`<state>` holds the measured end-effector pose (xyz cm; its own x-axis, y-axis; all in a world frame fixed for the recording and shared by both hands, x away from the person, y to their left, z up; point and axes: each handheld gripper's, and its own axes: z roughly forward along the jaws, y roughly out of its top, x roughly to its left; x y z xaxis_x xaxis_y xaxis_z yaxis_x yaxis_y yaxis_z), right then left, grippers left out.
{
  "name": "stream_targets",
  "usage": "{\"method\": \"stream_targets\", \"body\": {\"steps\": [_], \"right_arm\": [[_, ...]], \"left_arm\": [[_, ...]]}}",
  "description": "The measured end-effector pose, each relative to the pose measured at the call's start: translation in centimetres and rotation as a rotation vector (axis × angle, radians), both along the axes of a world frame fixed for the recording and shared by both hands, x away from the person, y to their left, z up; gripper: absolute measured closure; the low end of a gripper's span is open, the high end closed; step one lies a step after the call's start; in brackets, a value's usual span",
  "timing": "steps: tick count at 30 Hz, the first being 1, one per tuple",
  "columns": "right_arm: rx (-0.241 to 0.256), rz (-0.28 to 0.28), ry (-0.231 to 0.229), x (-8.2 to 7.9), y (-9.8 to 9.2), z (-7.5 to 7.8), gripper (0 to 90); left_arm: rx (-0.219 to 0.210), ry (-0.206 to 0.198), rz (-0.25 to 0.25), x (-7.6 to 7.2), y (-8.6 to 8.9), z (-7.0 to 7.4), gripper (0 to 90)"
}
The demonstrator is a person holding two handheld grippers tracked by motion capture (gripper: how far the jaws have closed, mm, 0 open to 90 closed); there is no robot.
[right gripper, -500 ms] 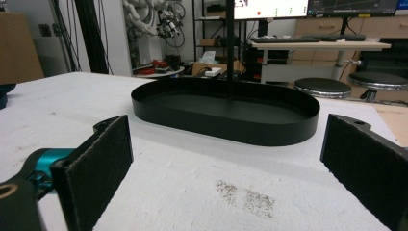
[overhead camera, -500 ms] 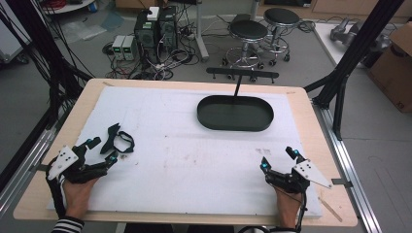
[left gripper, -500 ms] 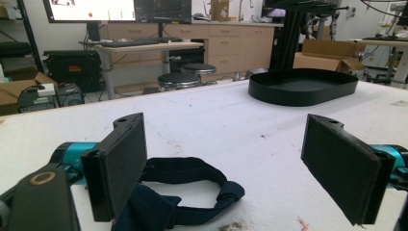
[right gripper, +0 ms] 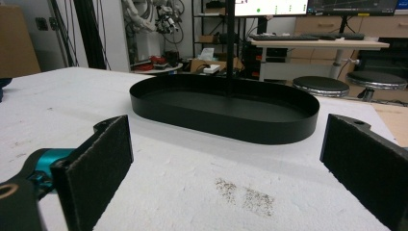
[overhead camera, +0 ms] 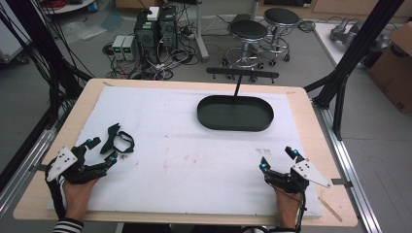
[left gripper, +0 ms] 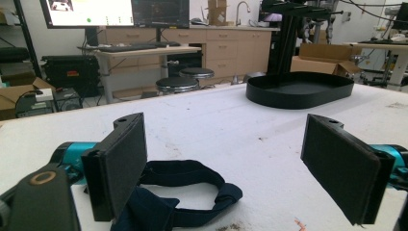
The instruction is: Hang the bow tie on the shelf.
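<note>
Even bright indoor light, soft shadows, slight blur.

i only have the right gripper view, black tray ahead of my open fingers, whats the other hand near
Observer: The left gripper sits at the table's near left corner, with a dark fabric strap lying just ahead of it.
Operator: is it holding that strap
Observer: No. In the left gripper view the fingers stand wide apart and the strap lies loose on the white mat, next to the left-hand one.
Operator: anything in the tray
Observer: From the high view the oval black tray looks empty, and the right gripper sits well short of it, at the near right.
</note>
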<state>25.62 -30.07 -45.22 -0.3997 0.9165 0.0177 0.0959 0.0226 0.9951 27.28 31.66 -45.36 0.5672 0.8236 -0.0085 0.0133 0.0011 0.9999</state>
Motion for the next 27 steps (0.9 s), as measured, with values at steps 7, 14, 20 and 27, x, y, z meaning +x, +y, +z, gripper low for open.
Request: {"method": "stream_targets", "body": {"steps": [7, 14, 20, 27], "right_arm": [[0.0, -0.003, 0.007, 0.0, 0.0, 0.0, 3.2], [-0.025, -0.004, 0.01, 0.1, 0.3, 0.1, 3.3], [-0.032, -0.001, 0.02, 0.2, 0.3, 0.1, 3.3], [-0.042, 0.001, 0.013, 0.2, 0.4, 0.1, 3.3]], "left_arm": [[-0.007, 0.01, 0.015, 0.1, 0.1, 0.0, 16.8], [-0.02, 0.021, 0.034, 0.2, 0.1, 0.1, 16.6], [-0.012, 0.068, 0.048, 0.6, 0.2, 0.5, 16.6], [0.012, 0.137, 0.088, 1.6, 0.3, 2.3, 16.8]]}}
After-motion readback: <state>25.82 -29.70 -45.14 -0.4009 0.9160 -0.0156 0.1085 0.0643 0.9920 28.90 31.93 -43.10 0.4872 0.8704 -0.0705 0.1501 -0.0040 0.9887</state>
